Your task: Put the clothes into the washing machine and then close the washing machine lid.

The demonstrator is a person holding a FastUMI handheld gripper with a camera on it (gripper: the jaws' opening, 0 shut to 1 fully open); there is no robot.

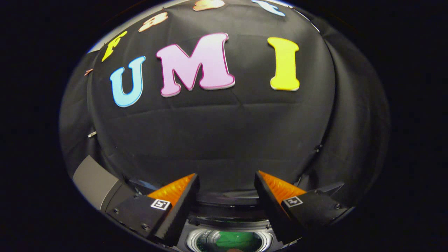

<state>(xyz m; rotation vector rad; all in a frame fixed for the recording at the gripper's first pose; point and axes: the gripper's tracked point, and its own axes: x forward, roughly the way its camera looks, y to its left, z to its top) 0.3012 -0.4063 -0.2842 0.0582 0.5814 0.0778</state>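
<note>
My gripper (pixel 226 182) is open, its two fingers spread wide with nothing between them, raised and facing the black cloth wall. Below and between the fingers I look down at the washing machine (pixel 229 213), whose round drum opening (pixel 229 241) shows a shiny metal rim. Inside the drum lies something green, the clothes (pixel 231 240). The dark top edge of the machine runs across just behind the fingers. I cannot tell how the lid stands.
A grey box-like panel (pixel 94 182) stands to the left of the left finger. The black cloth wall (pixel 224 133) hangs close ahead, beyond the fingers.
</note>
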